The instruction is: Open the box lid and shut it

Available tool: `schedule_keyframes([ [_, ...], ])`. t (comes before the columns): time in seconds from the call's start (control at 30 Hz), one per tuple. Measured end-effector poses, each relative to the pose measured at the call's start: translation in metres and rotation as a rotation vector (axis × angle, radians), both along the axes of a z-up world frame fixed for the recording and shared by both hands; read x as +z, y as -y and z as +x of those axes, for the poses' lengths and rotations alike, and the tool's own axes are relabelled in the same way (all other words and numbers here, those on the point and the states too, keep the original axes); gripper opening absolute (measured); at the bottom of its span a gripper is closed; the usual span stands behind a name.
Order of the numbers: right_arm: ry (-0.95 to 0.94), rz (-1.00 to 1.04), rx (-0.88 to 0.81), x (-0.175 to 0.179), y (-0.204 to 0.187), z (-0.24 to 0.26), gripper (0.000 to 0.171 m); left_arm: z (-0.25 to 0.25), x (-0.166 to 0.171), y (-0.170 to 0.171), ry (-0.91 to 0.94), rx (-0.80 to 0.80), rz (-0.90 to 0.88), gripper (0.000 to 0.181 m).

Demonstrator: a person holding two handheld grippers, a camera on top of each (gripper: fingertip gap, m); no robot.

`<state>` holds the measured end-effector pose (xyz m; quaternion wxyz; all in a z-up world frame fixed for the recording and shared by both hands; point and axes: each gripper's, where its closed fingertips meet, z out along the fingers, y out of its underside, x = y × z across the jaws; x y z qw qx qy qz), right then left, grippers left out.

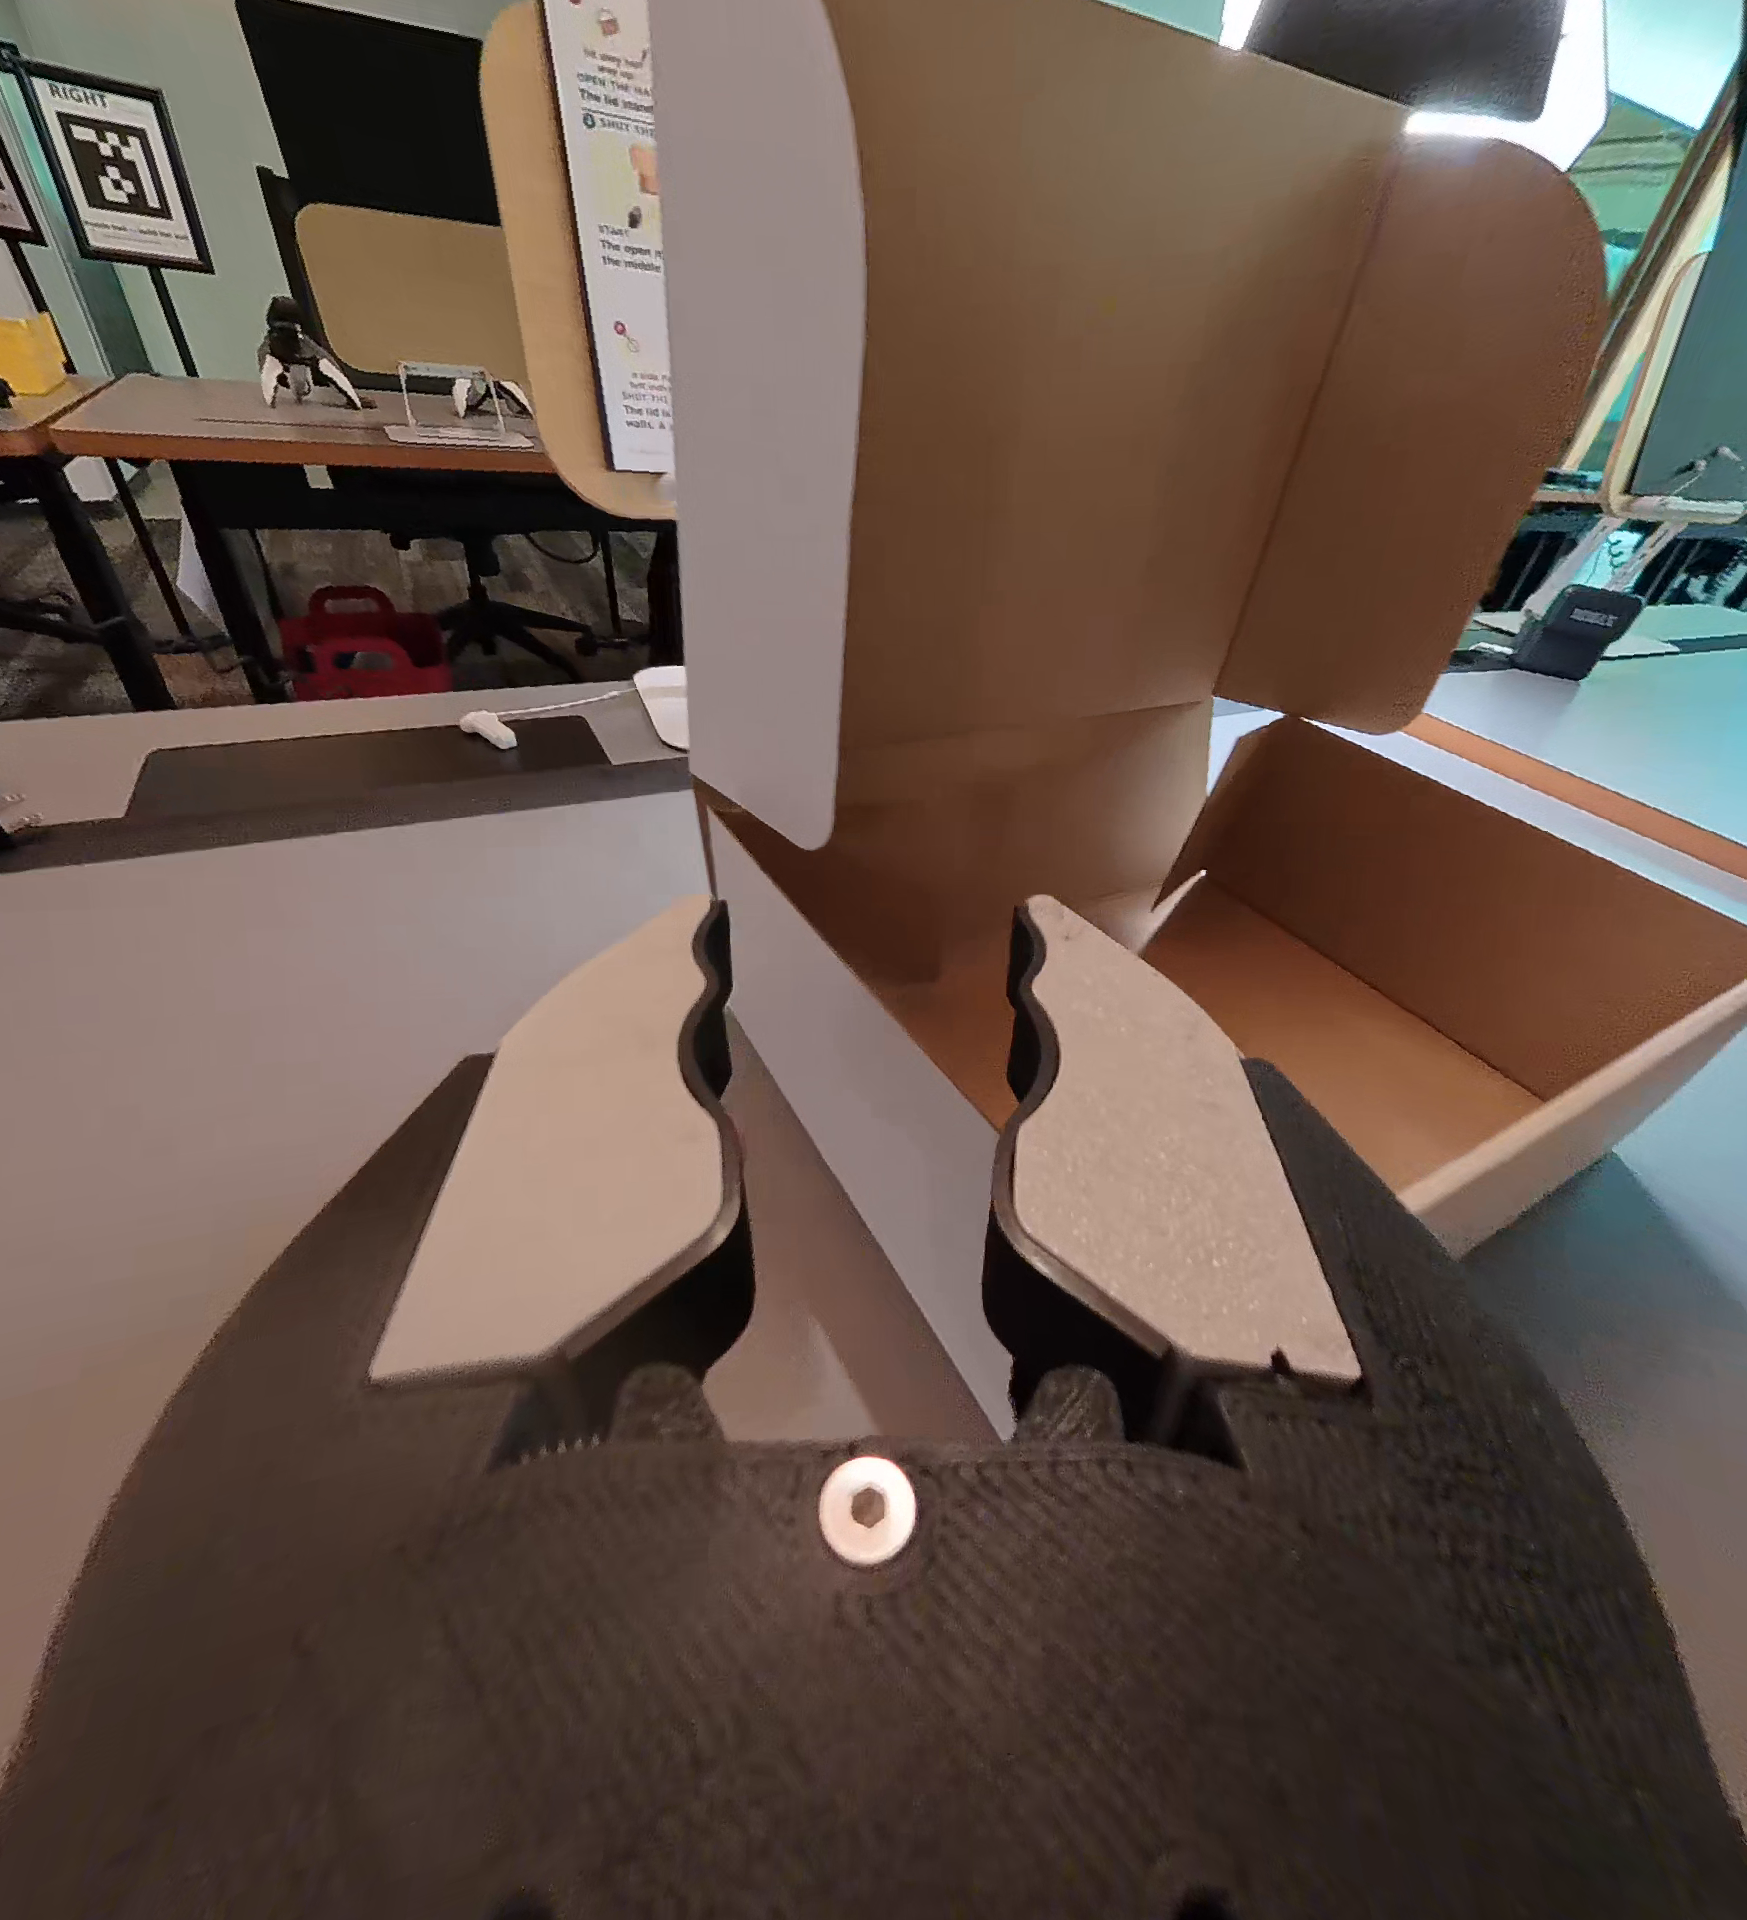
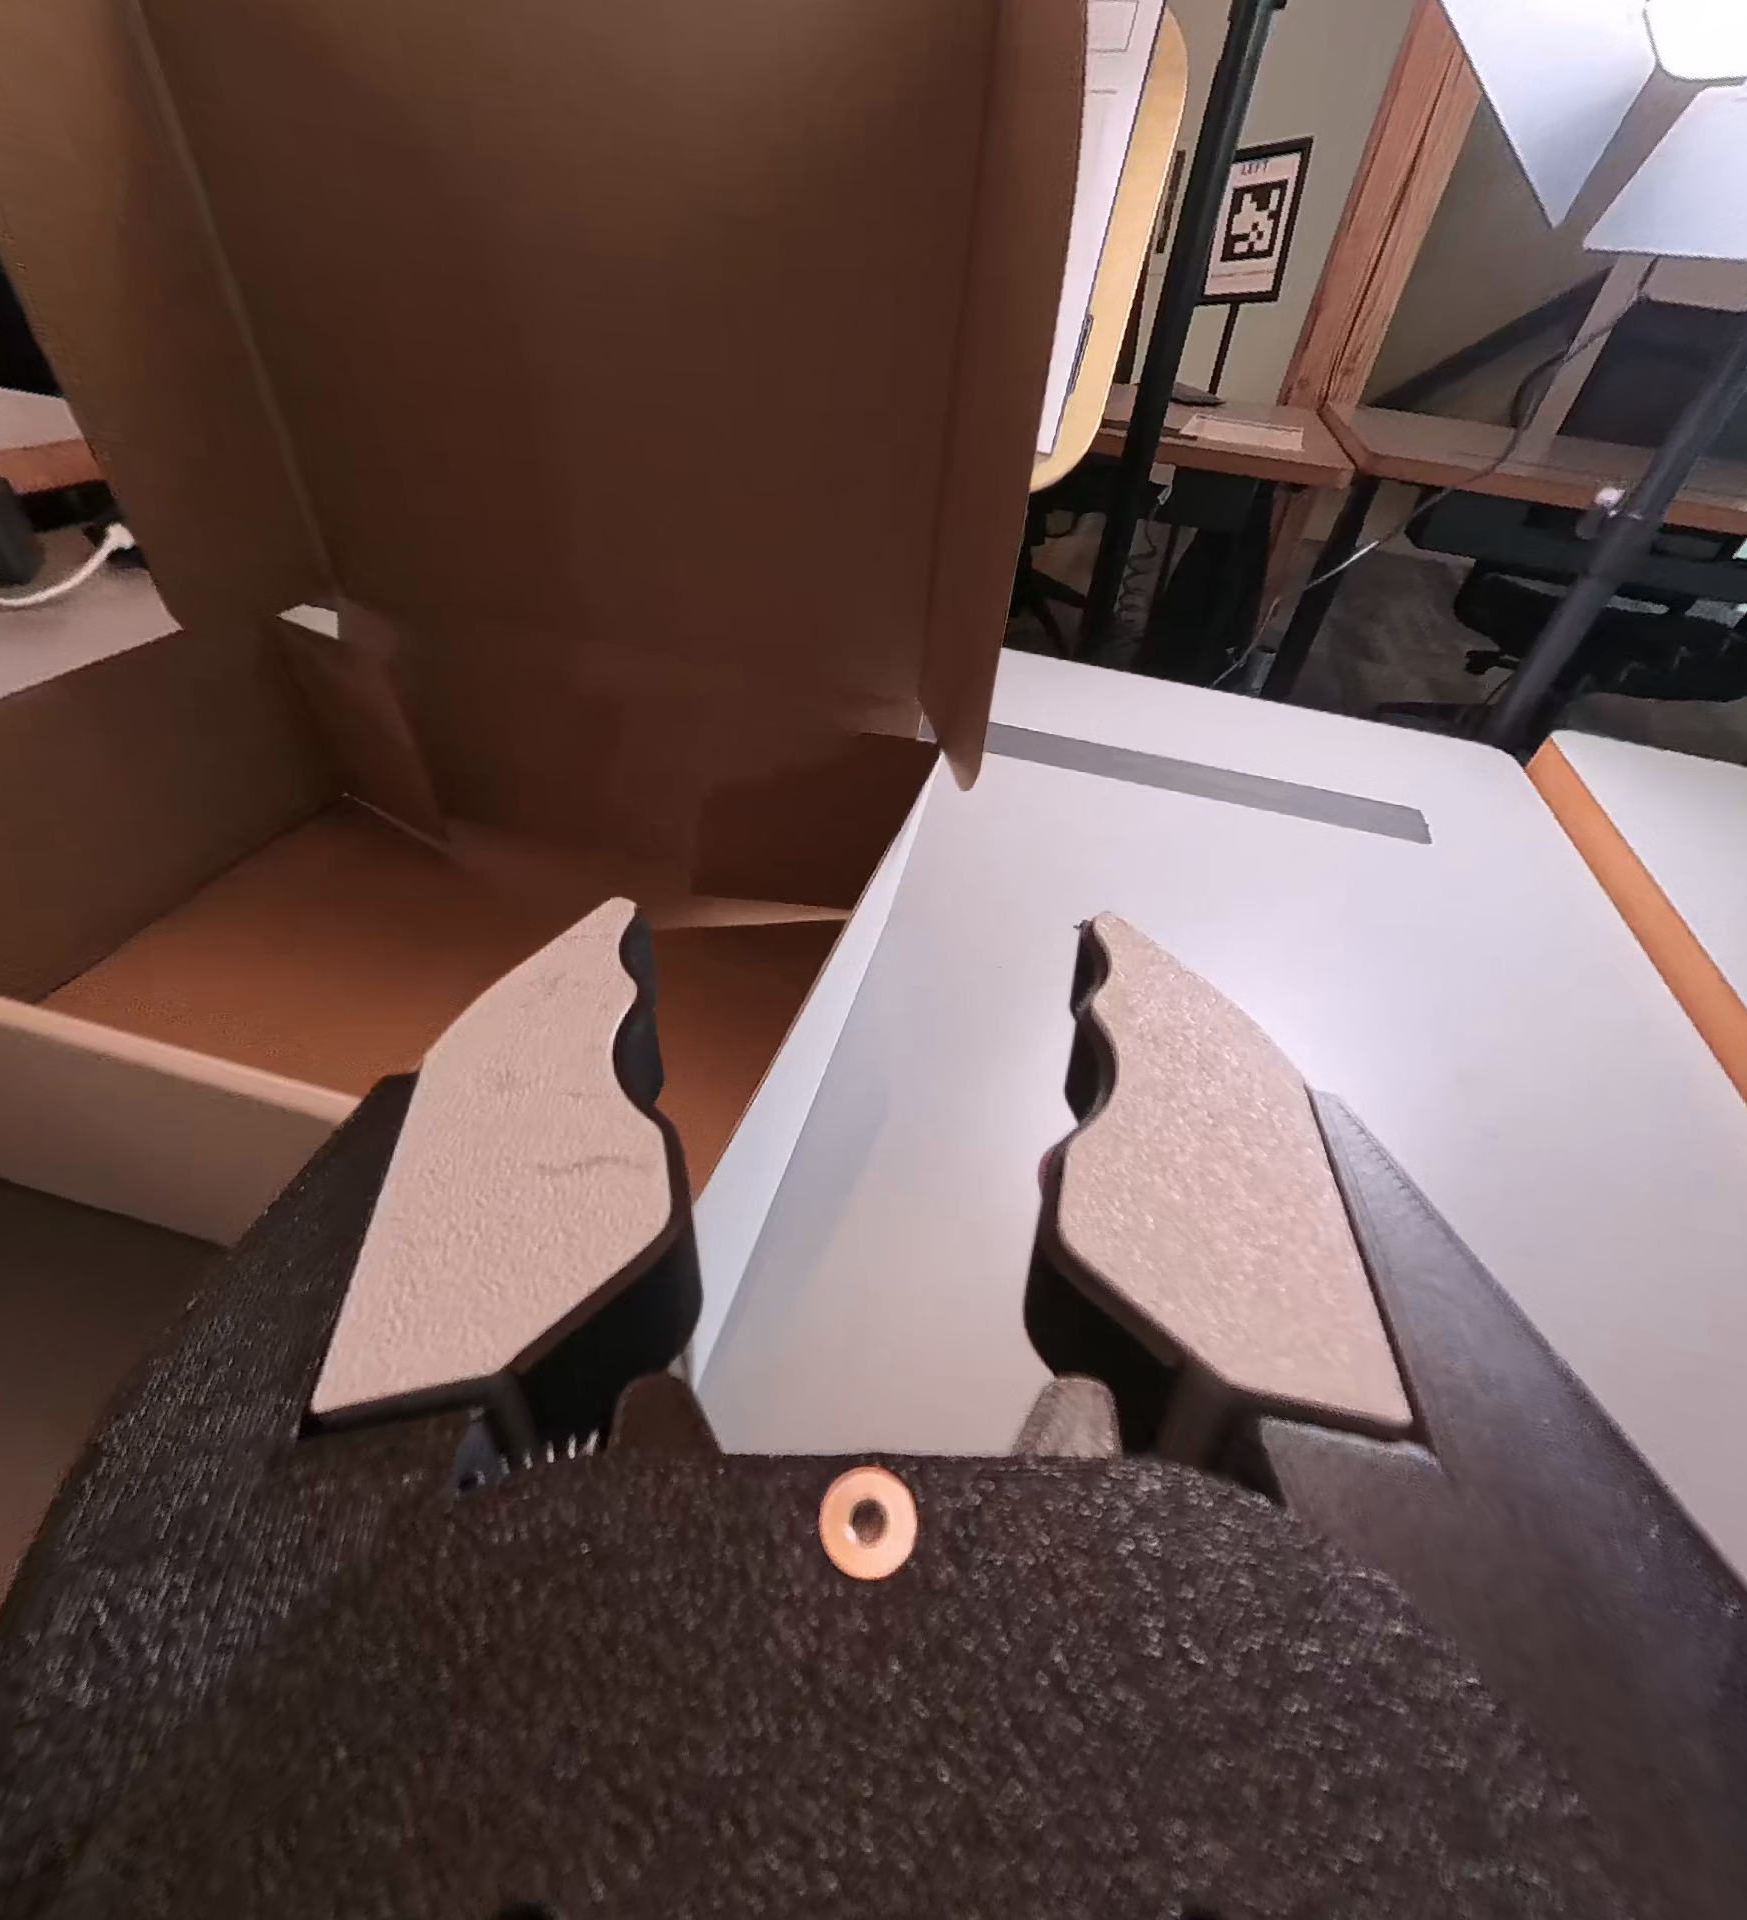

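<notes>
A cardboard box (image 1: pixel 1575 1122), white outside and brown inside, stands open and empty on the grey table. Its lid (image 1: pixel 1108 416) stands upright at the back, with a white-faced side flap (image 1: pixel 765 416) on the left and a brown one (image 1: pixel 1420 468) on the right. My left gripper (image 1: pixel 869 935) is open, its fingers on either side of the box's left wall. In the right wrist view the lid (image 2: pixel 588 364) rises over the box (image 2: pixel 121 1091). My right gripper (image 2: pixel 861 935) is open astride the right wall, one finger inside, one over the table.
The grey table (image 1: pixel 225 1039) has a dark mat (image 1: pixel 360 769) with a white cable end (image 1: pixel 490 727) behind the box. A dark tape strip (image 2: pixel 1212 790) and an orange table edge (image 2: pixel 1679 987) lie to the right. Desks, chairs and an instruction sheet (image 1: pixel 620 260) stand beyond.
</notes>
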<state>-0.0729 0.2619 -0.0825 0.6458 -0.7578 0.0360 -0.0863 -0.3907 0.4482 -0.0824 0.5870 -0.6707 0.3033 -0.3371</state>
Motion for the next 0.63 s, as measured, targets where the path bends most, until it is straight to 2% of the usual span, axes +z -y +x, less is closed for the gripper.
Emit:
schedule_keyframes([
  [0.13, 0.027, -0.030, 0.024, 0.012, -0.027, 0.020, 0.073, 0.013, 0.013, -0.020, -0.009, -0.047, -0.013, 0.051],
  [0.37, 0.014, -0.170, 0.091, 0.051, -0.099, 0.075, 0.076, 0.063, 0.066, -0.066, -0.160, -0.127, 0.060, 0.054],
  [0.5, -0.066, -0.293, 0.197, 0.057, -0.133, 0.080, 0.080, 0.090, 0.083, -0.088, -0.235, -0.159, 0.035, 0.057],
  [0.63, -0.059, -0.330, 0.218, 0.077, -0.150, 0.085, 0.078, 0.109, 0.088, -0.101, -0.324, -0.167, 0.000, 0.058],
])
